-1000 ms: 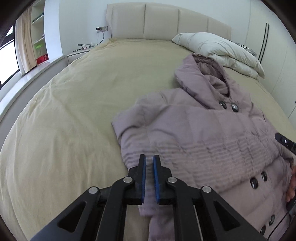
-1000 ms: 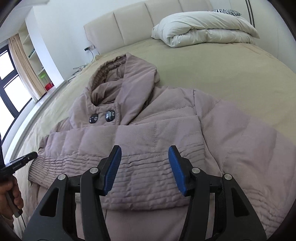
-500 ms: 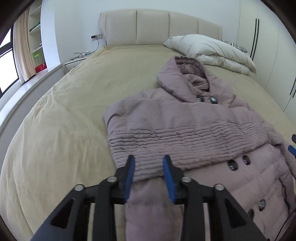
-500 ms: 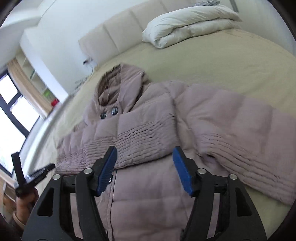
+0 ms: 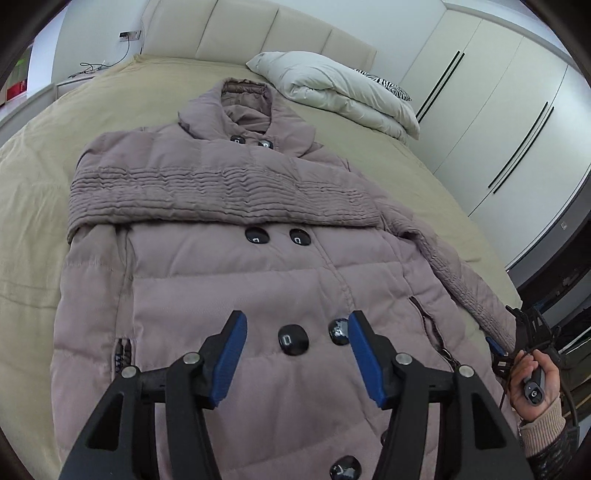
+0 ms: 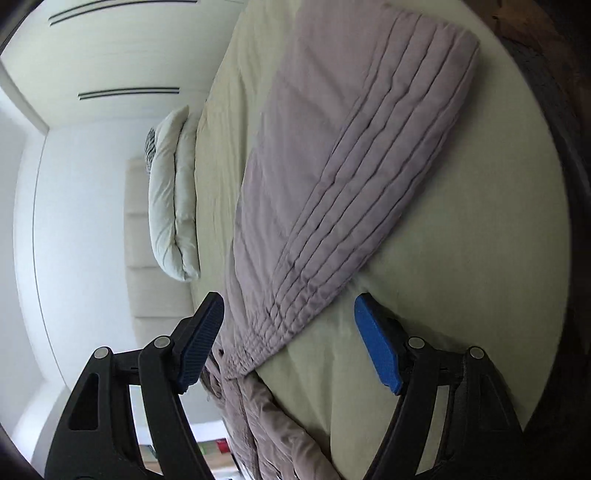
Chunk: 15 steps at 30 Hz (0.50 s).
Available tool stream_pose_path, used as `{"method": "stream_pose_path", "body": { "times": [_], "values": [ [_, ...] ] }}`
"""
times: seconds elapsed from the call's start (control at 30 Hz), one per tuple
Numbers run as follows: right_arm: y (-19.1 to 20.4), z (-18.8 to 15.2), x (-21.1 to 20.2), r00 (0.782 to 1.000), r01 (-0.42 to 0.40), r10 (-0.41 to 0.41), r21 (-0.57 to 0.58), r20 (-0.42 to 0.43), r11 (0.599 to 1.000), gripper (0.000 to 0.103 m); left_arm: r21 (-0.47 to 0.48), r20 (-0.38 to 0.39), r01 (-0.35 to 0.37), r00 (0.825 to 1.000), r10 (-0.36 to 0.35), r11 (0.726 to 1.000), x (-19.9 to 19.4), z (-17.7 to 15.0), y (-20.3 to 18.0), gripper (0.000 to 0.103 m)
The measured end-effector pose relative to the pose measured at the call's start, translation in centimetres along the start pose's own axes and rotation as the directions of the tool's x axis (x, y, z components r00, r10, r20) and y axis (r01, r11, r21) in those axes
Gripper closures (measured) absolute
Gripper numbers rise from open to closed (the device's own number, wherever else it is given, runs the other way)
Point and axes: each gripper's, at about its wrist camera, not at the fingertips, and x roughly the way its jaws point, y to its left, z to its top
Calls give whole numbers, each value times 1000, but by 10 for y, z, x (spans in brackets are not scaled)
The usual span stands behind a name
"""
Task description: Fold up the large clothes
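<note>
A mauve quilted hooded coat (image 5: 229,266) with black buttons lies face up on the beige bed (image 5: 44,155). One sleeve is folded across its chest (image 5: 207,192); the other sleeve (image 6: 343,158) lies stretched out to the side on the bed. My left gripper (image 5: 293,354) is open and empty above the coat's lower front, near its buttons. My right gripper (image 6: 291,343) is open and empty, rolled sideways, above the outstretched sleeve near the bed's edge. It also shows in the left wrist view (image 5: 517,343), held in a hand.
A folded white duvet (image 5: 332,88) lies by the padded headboard (image 5: 236,33). White wardrobe doors (image 5: 491,103) stand on the right. A nightstand with cables (image 5: 85,72) is at the far left. The bed's edge and dark floor (image 6: 554,110) lie beside the sleeve.
My left gripper has opened wider and moved from the folded sleeve to over the coat's lower front. My right gripper has swung away and rolled sideways over the outstretched sleeve.
</note>
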Motion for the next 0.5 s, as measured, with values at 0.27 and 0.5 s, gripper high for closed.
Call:
{"method": "stream_pose_path", "body": {
  "times": [0.27,0.5],
  "values": [
    [-20,38,-11,989,-56,32,160,147,986,32,-68,-16,21,1000,-22,997,-6,-11,4,41],
    [18,60,-8,981,74,-68,-26,179,997,72,-100,-9,64,998,-66,993,-9,-9,6,41]
  ]
}}
